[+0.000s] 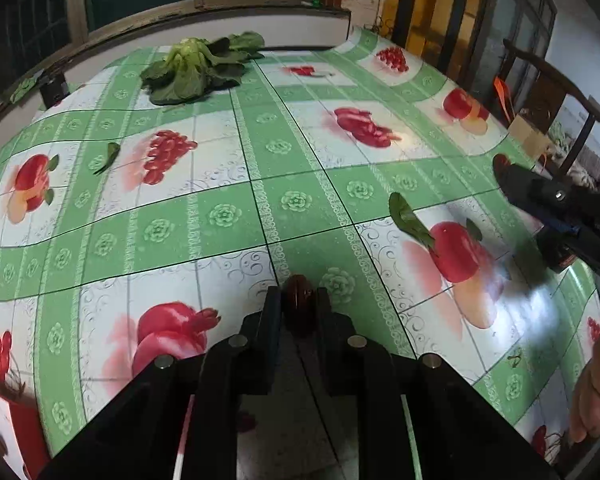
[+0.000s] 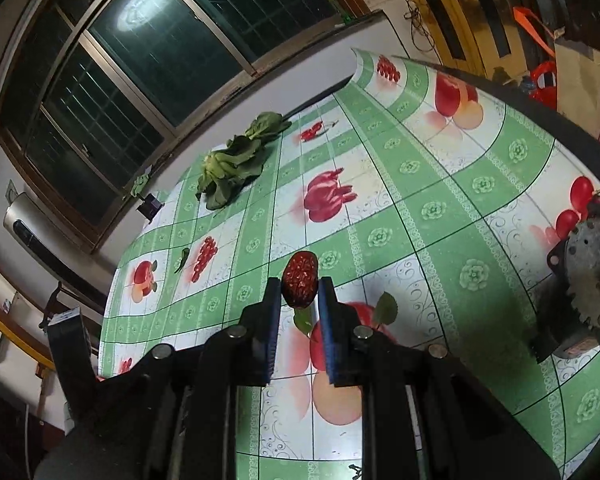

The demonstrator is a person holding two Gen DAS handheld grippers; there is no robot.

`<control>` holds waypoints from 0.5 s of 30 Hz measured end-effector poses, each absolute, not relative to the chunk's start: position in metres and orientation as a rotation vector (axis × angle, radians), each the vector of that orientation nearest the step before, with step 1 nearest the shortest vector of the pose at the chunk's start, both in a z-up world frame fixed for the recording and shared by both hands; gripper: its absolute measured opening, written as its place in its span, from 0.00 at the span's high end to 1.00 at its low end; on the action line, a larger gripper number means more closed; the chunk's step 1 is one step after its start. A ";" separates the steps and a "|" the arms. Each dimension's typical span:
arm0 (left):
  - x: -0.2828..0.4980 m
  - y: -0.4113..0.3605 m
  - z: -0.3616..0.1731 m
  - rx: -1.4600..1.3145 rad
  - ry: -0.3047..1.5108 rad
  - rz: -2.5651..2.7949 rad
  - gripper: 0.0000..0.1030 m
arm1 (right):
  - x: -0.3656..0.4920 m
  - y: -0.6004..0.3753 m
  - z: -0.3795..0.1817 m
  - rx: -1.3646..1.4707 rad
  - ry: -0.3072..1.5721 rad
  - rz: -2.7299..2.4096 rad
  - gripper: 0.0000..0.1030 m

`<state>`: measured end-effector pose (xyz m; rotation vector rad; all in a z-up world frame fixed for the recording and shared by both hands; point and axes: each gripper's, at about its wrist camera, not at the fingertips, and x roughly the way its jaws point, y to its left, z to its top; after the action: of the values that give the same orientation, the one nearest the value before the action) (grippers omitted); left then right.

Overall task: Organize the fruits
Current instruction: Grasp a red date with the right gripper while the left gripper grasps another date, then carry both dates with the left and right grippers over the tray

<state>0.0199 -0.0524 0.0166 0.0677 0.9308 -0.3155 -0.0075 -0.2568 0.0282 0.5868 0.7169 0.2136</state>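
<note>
Two red dates (image 1: 299,304) (image 2: 300,278), each pinched between a hand-held gripper's fingertips (image 1: 299,300) (image 2: 300,292).

Each camera looks forward and down along its own jaws, close over the surface (image 1: 300,184). Both views share the leafy greens (image 1: 198,66) and the window (image 2: 148,64) behind.

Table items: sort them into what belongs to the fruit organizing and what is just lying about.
Part of the job:
- red date in the left tool
- red date in the right tool

Lying about:
- leafy greens
- loose leaf
- small leaf
- metal device
</note>
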 end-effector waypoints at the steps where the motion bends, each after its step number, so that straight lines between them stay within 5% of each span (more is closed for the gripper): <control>1: 0.013 -0.049 0.023 0.066 0.909 -0.313 0.86 | -0.009 -0.254 0.029 0.579 0.710 0.221 0.80; 15: -0.123 0.077 0.122 0.017 0.579 -0.071 0.86 | -0.071 -0.142 0.061 0.492 0.615 0.519 0.80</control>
<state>-0.1226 0.0770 0.1220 0.0170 0.5785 -0.0705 -0.0712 -0.1418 0.0613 0.4924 0.6152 0.5193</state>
